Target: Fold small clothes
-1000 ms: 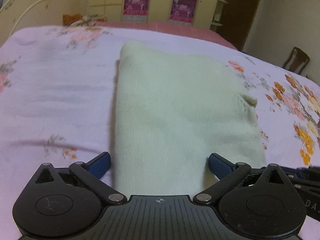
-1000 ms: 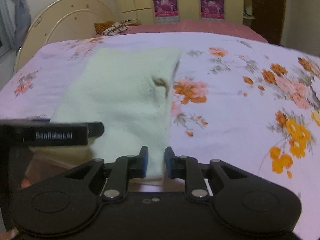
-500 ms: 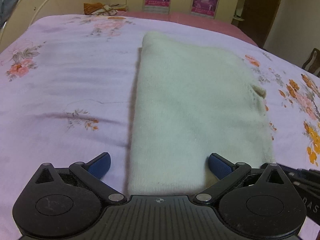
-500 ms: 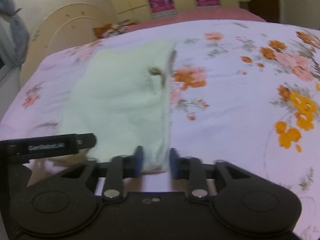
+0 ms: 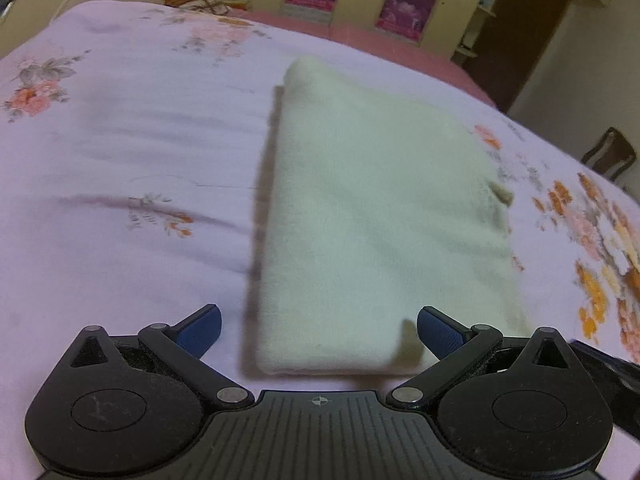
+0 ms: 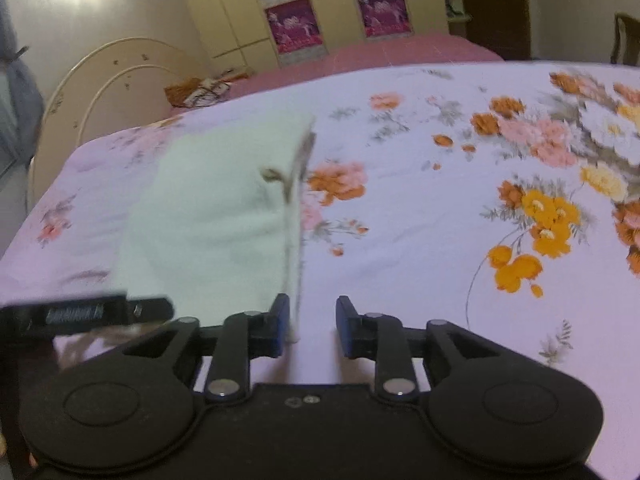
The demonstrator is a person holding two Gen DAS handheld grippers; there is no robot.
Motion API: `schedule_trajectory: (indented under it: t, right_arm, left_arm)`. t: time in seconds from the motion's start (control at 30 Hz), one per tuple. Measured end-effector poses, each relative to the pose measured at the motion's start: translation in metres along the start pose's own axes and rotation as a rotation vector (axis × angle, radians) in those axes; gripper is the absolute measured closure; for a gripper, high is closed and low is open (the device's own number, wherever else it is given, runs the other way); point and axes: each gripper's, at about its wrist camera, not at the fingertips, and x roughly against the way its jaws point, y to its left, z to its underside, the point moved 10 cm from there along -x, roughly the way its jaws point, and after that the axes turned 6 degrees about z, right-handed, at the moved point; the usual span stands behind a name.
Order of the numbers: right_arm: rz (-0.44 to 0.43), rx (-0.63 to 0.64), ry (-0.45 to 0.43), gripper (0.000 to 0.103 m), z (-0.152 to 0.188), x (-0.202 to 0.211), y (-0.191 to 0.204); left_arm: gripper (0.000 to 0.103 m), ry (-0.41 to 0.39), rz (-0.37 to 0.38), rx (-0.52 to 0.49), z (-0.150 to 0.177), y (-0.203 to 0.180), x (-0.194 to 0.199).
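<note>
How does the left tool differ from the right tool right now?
The left tool stands wide open, while the right tool shows a much narrower gap, its jaws having just been opening. The left tool spans the near end of the folded pale green knitted garment; the right tool sits at that garment's right edge, no longer pinching it. Both have blue pads and hang over the floral bedsheet.

Folded garment [image 5: 380,216] on bedsheet [image 5: 120,160], frame centre; headboard [image 6: 116,76] upper left; cabinets [image 6: 320,4] behind bed; chair [image 5: 610,156] far right.
</note>
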Motion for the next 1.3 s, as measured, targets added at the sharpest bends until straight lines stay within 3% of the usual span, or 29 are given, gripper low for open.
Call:
schedule_trajectory:
  t: [0.03,0.13,0.27,0.47,0.7,0.83,0.9,1.03,1.13,1.3]
  right_arm:
    - [-0.008,0.008,-0.005,0.062,0.001,0.006,0.004]
    - [-0.04,0.016,-0.014,0.052,0.005,0.018,0.017]
    - [-0.068,0.048,0.0,0.048,0.009,0.03,0.031]
    - [-0.149,0.05,0.042,0.039,0.013,0.05,0.04]
    - [-0.195,0.069,0.042,0.031,0.02,0.086,0.041]
    - [-0.168,0.11,-0.005,0.021,0.025,0.119,0.038]
    - [-0.105,0.138,-0.048,0.013,0.027,0.14,0.034]
    - [-0.044,0.16,-0.189,0.001,0.025,0.202,0.029]
    - [-0.028,0.146,-0.258,0.001,0.025,0.244,0.023]
    - [-0.034,0.099,-0.275,0.001,0.041,0.295,0.014]
  left_arm:
    - [0.0,0.008,-0.023,-0.019,0.002,0.001,0.0]
    - [0.0,0.019,-0.063,-0.06,0.004,-0.004,0.002]
    - [0.0,0.029,-0.082,-0.049,0.007,-0.005,0.013]
    - [0.0,0.023,-0.154,-0.148,0.017,-0.017,0.045]
    - [0.0,-0.071,-0.185,-0.204,0.023,-0.04,0.111]
    - [0.0,-0.119,-0.165,-0.196,0.034,-0.056,0.159]
    - [0.0,-0.149,-0.161,-0.2,0.045,-0.065,0.189]
    - [0.0,-0.197,-0.173,-0.207,0.069,-0.081,0.247]
    - [0.0,-0.215,-0.17,-0.165,0.089,-0.088,0.289]
    - [0.0,-0.251,-0.192,-0.147,0.123,-0.099,0.348]
